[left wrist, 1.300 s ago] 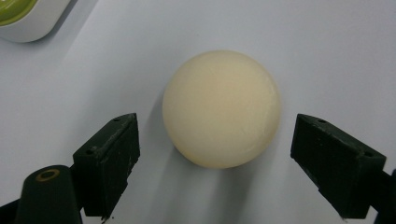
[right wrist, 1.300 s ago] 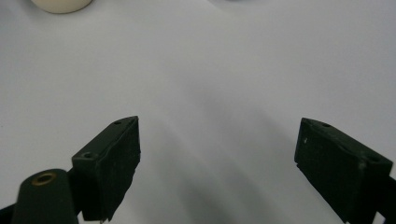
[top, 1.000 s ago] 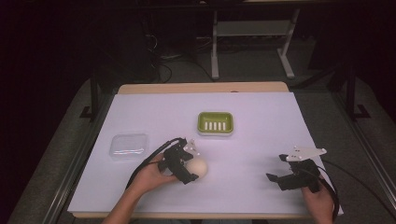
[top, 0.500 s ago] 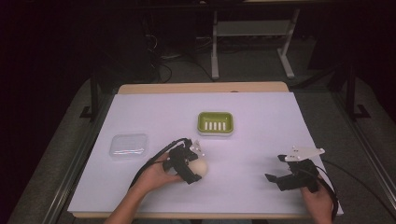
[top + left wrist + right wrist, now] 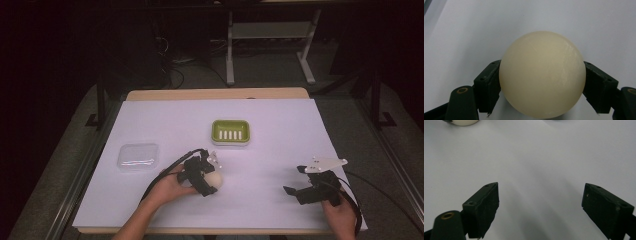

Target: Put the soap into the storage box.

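left gripper clamps cream ball, unmoved since before, bare white sheet toward 3 o'clock; right gripper spread wide.

The smooth, cream-coloured round ball sits low over the white table cover, near the front edge and left of centre, pinched between the two black jaws of the left gripper, one jaw pressed on each side. It is matte, faintly streaked and unmarked. The green rectangular soap dish with a slotted white insert lies flat farther back, well apart from the ball
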Available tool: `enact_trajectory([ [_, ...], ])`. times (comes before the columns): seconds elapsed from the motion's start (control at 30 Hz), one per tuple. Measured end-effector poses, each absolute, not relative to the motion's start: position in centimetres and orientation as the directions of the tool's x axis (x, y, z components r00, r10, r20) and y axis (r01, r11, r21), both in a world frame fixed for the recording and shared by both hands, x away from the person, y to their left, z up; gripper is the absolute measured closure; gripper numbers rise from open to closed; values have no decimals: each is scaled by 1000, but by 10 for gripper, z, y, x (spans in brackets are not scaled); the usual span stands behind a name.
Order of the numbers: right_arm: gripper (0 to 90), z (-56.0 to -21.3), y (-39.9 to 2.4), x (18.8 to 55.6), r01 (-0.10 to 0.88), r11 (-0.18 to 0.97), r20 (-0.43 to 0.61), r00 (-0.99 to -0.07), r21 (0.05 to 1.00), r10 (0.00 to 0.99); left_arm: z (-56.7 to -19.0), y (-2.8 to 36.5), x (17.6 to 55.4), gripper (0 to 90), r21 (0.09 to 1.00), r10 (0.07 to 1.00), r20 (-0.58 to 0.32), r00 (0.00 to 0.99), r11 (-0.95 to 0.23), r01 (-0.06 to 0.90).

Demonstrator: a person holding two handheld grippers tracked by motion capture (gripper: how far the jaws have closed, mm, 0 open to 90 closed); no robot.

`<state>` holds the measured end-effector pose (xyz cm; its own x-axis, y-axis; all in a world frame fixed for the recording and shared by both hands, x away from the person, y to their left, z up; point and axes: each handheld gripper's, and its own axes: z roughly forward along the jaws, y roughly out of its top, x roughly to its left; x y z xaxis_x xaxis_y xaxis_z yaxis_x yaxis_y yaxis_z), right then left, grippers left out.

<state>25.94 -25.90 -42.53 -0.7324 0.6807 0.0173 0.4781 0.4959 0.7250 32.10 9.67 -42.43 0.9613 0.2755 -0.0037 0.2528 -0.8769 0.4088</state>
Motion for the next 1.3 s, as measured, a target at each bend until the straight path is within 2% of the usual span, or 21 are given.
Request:
enact_trajectory([
  [0.33,136,-425,-259,259,478,496,17,-732,725,681,-424,96,320,249,402,270,9,963,-882,244],
  [0.6,136,-425,-259,259,477,497,16,-733,725,680,-421,98,323,250,415,274,-19,962,-873,257],
  [1.0,136,-425,-259,260,477,489,25,-734,730,679,-399,88,339,251,406,256,3,967,-883,233],
  [1.3,136,-426,-259,261,478,488,32,-738,730,674,-384,81,357,251,419,226,-31,974,-881,218],
])
